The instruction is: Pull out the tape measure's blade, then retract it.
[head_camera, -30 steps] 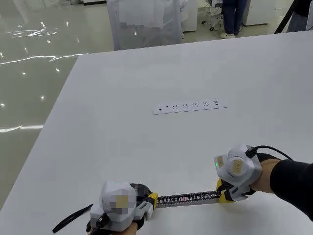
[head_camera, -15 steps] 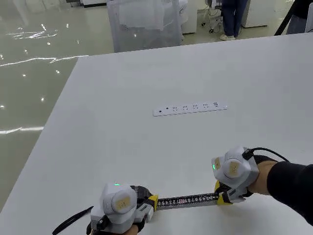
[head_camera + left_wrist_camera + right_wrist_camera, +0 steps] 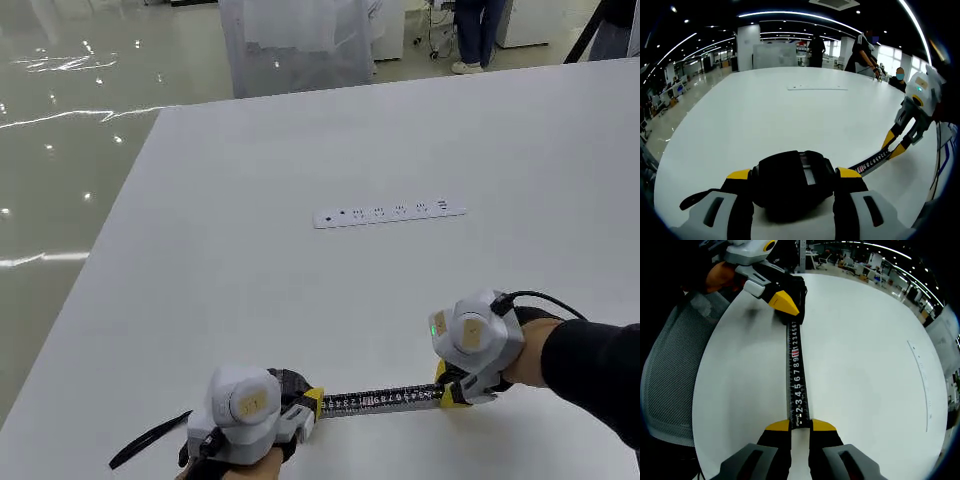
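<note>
The black tape measure case [image 3: 291,388] rests low over the white table with my left gripper [image 3: 300,403] shut around it; in the left gripper view the case [image 3: 792,182] sits between the yellow-tipped jaws. Its blade [image 3: 380,399] runs rightward, numbers up, to my right gripper [image 3: 447,393], which is shut on the blade's end. The right gripper view shows the blade [image 3: 796,375] stretching from my right gripper [image 3: 795,426] to the case [image 3: 794,290], with about 15 cm showing. The right gripper [image 3: 893,146] also appears at the right of the left gripper view.
A white power strip [image 3: 388,213] lies flat in the middle of the table [image 3: 250,260]. A black strap [image 3: 150,440] trails left from the left gripper. The table's left edge drops to a glossy floor. People stand beyond the far edge.
My right gripper has edged slightly left toward the case, so the exposed blade looks a little shorter. The left gripper has held its place.
</note>
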